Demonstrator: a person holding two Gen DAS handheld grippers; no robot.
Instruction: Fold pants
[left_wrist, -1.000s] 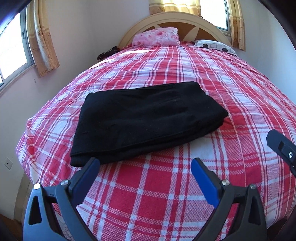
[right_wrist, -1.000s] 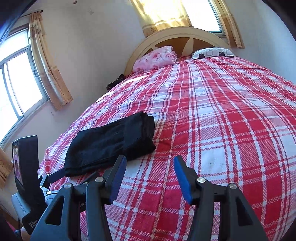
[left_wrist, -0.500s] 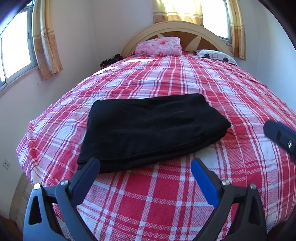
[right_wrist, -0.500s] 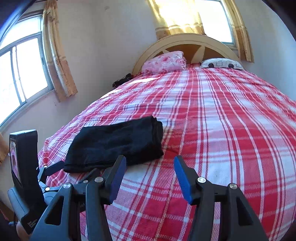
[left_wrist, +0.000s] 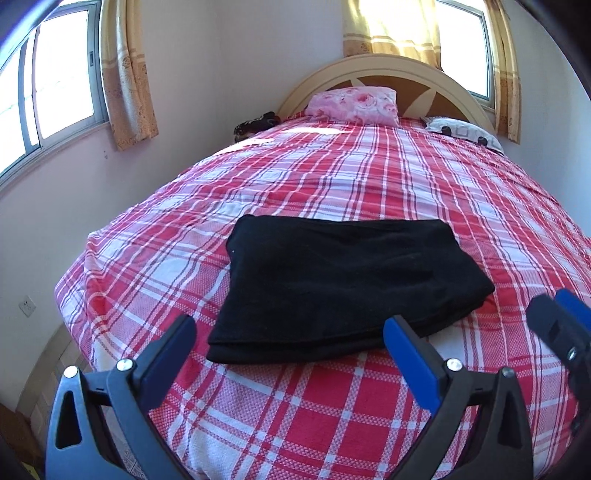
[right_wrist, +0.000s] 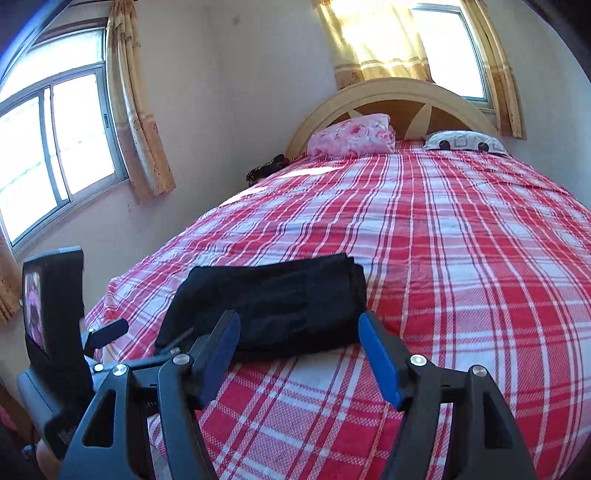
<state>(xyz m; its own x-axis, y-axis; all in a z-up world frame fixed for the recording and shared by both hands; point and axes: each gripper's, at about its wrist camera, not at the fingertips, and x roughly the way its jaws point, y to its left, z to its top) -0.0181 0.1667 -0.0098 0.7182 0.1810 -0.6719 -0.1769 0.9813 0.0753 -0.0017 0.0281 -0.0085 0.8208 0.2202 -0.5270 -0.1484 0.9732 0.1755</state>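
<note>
We see a wide bed (left_wrist: 332, 177) covered by a red and white plaid spread, filling most of both wrist views. Behind it stands a rounded cream and brown headboard (left_wrist: 388, 70), with curtained windows (left_wrist: 55, 85) on the left wall and above the headboard. A pink floral pillow (left_wrist: 351, 105) leans at the head of the bed, a pale pillow with dark spots (left_wrist: 465, 133) lies to its right, and a dark bundle (left_wrist: 255, 123) sits at the bed's far left corner; we cannot tell what it is.

The black pants (left_wrist: 343, 284) lie folded into a flat, thick rectangle on the near part of the spread, toward the bed's left side. Nothing rests on them.

Our left gripper (left_wrist: 288, 332) hovers just short of the near edge of the pants. Its blue-padded jaws are spread wide with nothing between them, and neither pad touches the cloth. In the right wrist view the pants (right_wrist: 273, 302) lie ahead and a little left of our right gripper (right_wrist: 299, 328), whose jaws have just been opening and now stand apart, with only bare spread and the near edge of the fabric seen through the gap; they grasp nothing.

The right gripper's tip (left_wrist: 557, 325) shows at the right edge of the left view, beside the pants' right end. The body of the left gripper (right_wrist: 55, 317), carrying a small screen, fills the lower left of the right view, partly hiding the bed's near corner
</note>
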